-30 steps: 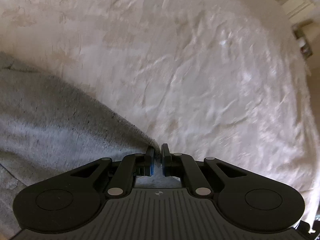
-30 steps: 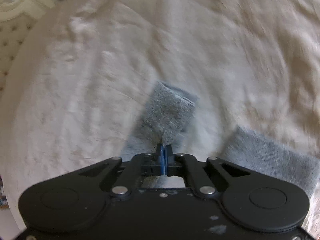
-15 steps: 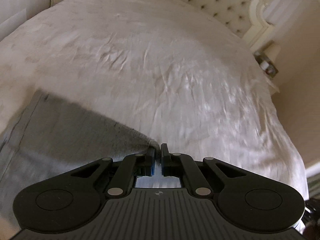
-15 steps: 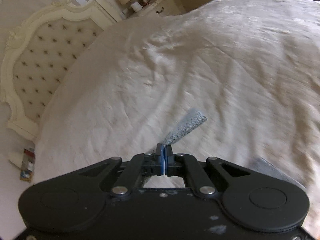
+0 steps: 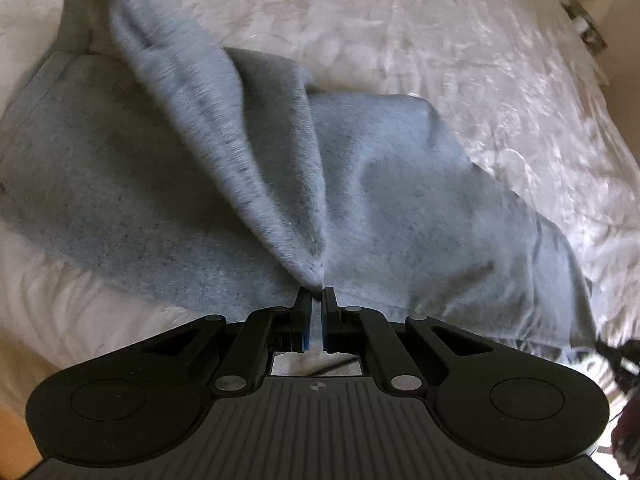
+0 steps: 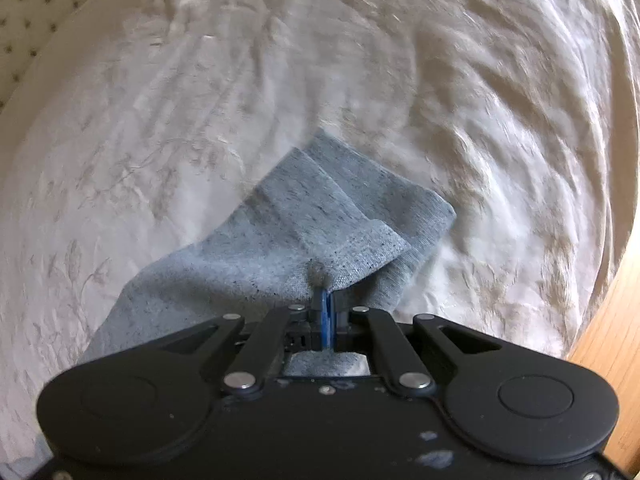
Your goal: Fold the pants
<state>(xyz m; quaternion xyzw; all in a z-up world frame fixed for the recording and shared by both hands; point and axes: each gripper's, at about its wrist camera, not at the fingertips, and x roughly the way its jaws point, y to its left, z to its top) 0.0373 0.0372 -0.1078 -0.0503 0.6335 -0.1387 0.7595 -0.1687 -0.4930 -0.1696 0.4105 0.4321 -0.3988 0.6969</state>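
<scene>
A: What is different from a moment ago?

B: Half a second ago the left wrist view showed mostly the cream embossed bedspread (image 5: pixel 460 40), with grey cloth only at the left. Now the grey heathered knit pants (image 5: pixel 180 184) fill the middle of that view, and a raised fold runs from the far left down to the left gripper (image 5: pixel 317 292).

A: And the fingers of that gripper?

B: They stand narrow, pinched on the tip of that fold.

A: The right one?

B: The right gripper (image 6: pixel 327 295) is closed tight on the ribbed cuff (image 6: pixel 360 252) of a leg. That cuff was hanging thin in the air; now it lies broader, near the bedspread.

A: What does this mean for the folding?

B: It seems that the held ends are carried over the part that lies flat on the bed. The fold is probably half made, and the release is not yet done.
</scene>
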